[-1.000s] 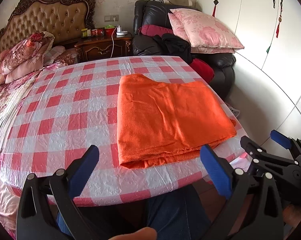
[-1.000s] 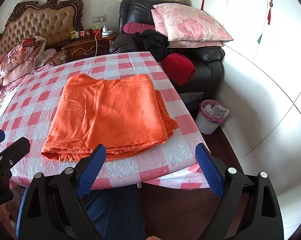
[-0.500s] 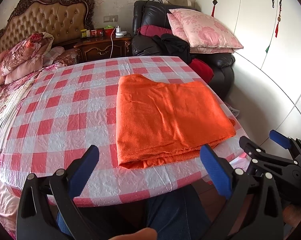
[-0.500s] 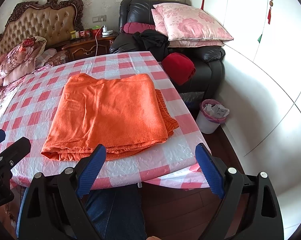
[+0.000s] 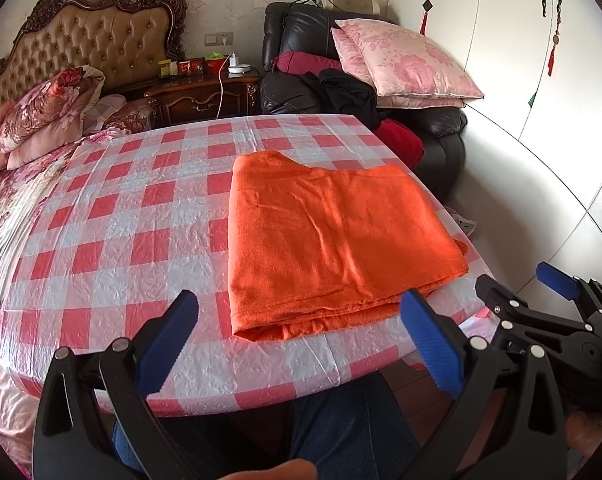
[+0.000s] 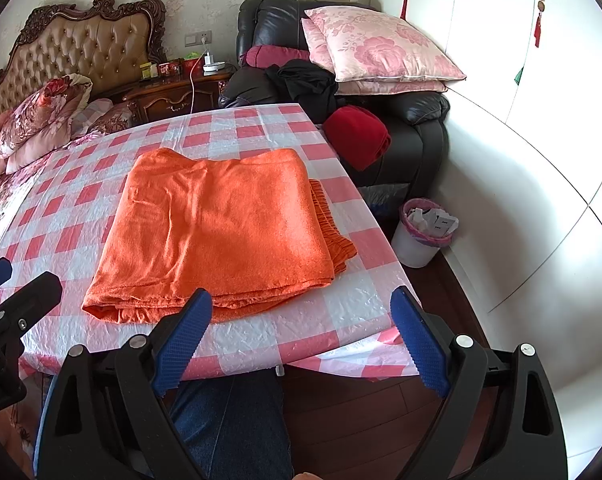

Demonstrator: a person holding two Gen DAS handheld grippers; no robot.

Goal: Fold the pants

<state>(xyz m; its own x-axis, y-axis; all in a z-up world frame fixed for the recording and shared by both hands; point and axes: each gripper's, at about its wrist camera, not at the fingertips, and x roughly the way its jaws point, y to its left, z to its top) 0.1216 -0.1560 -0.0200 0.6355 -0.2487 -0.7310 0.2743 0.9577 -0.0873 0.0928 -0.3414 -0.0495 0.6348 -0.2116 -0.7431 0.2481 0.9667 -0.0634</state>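
Orange pants (image 5: 333, 240) lie folded into a flat rectangle on the red-and-white checked table (image 5: 113, 216), near its front right edge; they also show in the right wrist view (image 6: 217, 232), with the elastic waistband sticking out at the right side. My left gripper (image 5: 301, 320) is open and empty, held just off the table's front edge, below the pants. My right gripper (image 6: 301, 316) is open and empty, also off the front edge, to the right of the left one. Neither touches the pants.
A black leather armchair (image 6: 405, 120) with pink pillows and a red cloth stands behind the table on the right. A white waste bin (image 6: 421, 232) stands on the floor by the wall. A bed with floral bedding (image 5: 29, 120) lies left. My legs are under the front edge.
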